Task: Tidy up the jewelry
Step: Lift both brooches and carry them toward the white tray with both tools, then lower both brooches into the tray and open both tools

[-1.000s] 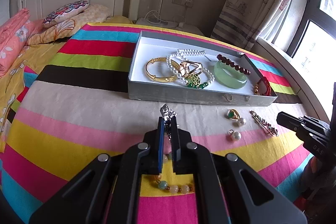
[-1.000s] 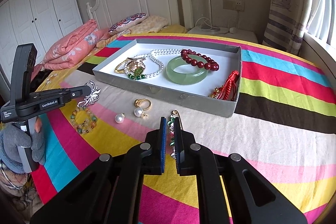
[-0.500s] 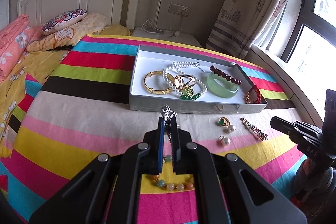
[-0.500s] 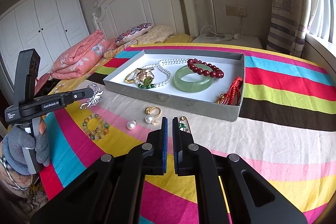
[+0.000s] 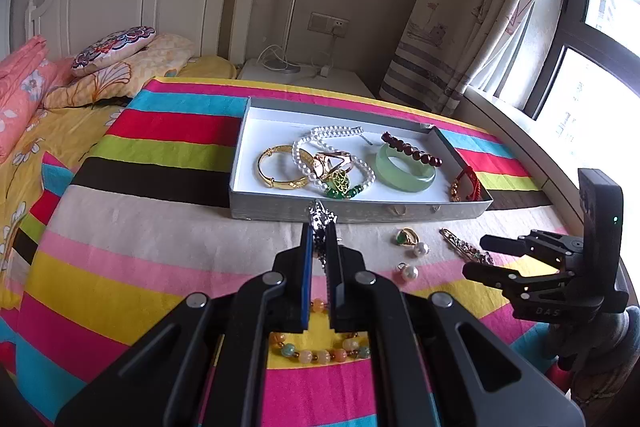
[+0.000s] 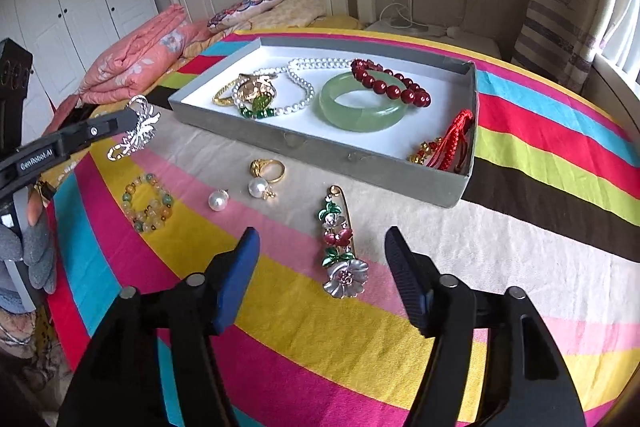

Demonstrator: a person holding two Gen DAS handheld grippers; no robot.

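Observation:
My left gripper [image 5: 319,231] is shut on a silver brooch [image 5: 320,217], held above the striped cloth just in front of the grey jewelry box [image 5: 352,213]; the brooch also shows in the right wrist view [image 6: 138,129]. My right gripper [image 6: 322,247] is open, its fingers on either side of a flower brooch pin [image 6: 340,251] that lies on the cloth. The box [image 6: 320,147] holds a gold bangle, pearl necklace, jade bangle [image 6: 362,107], red bead bracelet and red cord piece.
On the cloth lie a gold ring [image 6: 267,169], two pearl pendants [image 6: 218,201], and a multicolour bead bracelet [image 6: 148,203]. Pillows and a folded pink quilt [image 6: 136,59] lie at the left. A window and curtain stand at the right.
My right gripper has opened from shut and now straddles the flower brooch pin. My left gripper has lifted a little with the silver brooch, staying in front of the box.

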